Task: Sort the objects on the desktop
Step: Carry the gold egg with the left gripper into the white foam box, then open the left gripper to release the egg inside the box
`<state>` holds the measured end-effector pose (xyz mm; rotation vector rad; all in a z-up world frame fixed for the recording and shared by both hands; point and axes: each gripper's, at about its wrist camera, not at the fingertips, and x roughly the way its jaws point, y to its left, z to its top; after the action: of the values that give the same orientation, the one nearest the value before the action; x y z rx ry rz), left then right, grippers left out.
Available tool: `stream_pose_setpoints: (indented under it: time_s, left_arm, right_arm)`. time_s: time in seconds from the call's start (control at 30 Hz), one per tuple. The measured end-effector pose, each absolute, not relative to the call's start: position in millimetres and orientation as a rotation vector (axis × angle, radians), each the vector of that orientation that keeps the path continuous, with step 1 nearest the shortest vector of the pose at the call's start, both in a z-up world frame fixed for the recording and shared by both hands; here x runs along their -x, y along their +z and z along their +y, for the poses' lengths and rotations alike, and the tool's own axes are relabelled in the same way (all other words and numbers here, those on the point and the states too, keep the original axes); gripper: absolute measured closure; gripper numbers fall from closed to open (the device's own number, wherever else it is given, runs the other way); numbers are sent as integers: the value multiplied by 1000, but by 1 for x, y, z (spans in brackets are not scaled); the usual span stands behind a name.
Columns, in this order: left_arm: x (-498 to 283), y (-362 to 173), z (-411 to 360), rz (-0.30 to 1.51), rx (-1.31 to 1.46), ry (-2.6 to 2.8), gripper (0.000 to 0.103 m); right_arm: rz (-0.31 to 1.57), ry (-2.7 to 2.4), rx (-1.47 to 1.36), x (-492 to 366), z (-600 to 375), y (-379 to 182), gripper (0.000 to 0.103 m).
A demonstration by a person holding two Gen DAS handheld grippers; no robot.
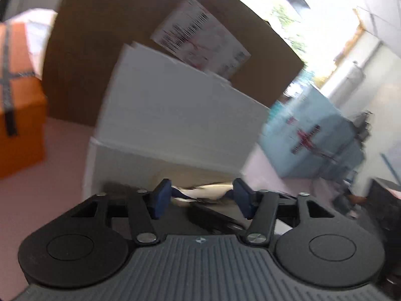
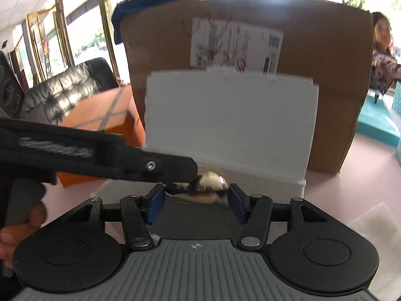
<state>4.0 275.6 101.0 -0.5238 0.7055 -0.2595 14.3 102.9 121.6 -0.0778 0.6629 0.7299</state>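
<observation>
Pink tabletop (image 2: 363,190) carries a white open-lidded box (image 2: 230,118), standing against a large brown cardboard carton (image 2: 333,75) at the far edge. Inside the box's front lies a shiny silver rounded object (image 2: 213,179), blurred. The left gripper (image 1: 201,198) has its blue-padded jaws spread on either side of that object, whether touching I cannot tell. The right gripper (image 2: 196,200) hovers just before the box, jaws likewise spread, empty. An orange box (image 1: 17,105) sits toward the left edge.
</observation>
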Motion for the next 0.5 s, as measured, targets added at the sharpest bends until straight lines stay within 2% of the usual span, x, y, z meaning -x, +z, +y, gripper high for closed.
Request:
stream_pose_setpoints:
  time_s: [0.03,0.07,0.17,0.5]
  left_arm:
    - [-5,100,273,725,518,-269,56]
    - [-6,98,270,733,516,-274,56]
    - [-10,91,265,763,503,-269,56]
    - [-19,78,273,815,505,-206,57]
  right_arm:
    - [683,730,78,-16,103,120,95]
    - [707,733,77,-19,103,118,102]
    - [781,724,82,-27,105,111,101]
    - [819,661,109,-42,101,96,101]
